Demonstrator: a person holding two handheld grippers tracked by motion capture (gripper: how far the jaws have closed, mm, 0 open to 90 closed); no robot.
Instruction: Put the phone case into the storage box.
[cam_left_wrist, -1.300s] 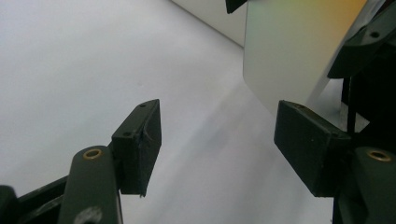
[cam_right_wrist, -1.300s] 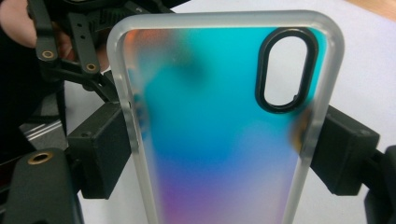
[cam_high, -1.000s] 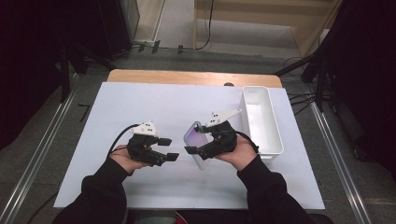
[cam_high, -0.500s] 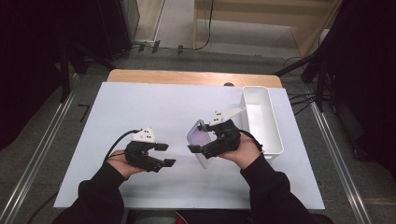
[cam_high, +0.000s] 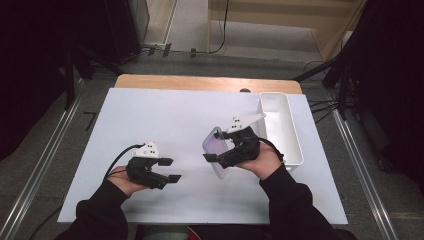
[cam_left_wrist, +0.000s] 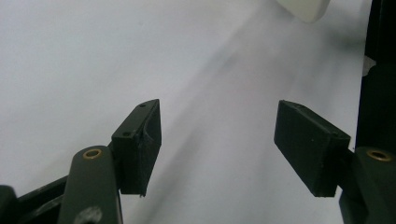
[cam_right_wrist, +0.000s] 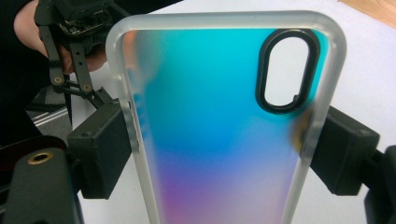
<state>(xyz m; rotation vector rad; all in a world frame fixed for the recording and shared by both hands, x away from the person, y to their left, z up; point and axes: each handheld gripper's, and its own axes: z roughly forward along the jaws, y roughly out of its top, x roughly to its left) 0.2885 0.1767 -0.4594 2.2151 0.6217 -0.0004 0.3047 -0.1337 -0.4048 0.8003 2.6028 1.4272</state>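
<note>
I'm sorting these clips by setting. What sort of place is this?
Probably a lab or recording studio, not a home: a bare white table between black curtains, cables on the grey floor, and a person holding a phone case in a hand-held gripper.

Phone case (cam_right_wrist: 219, 121), frosted clear rim, iridescent back shading cyan down to violet, black-ringed oval camera cutout near its top corner, stands upright, pinched across its long edges between right gripper's (cam_right_wrist: 219, 154) two black jaws, lifted above white table (cam_high: 165, 120), near white bin (cam_high: 292, 150).
</note>
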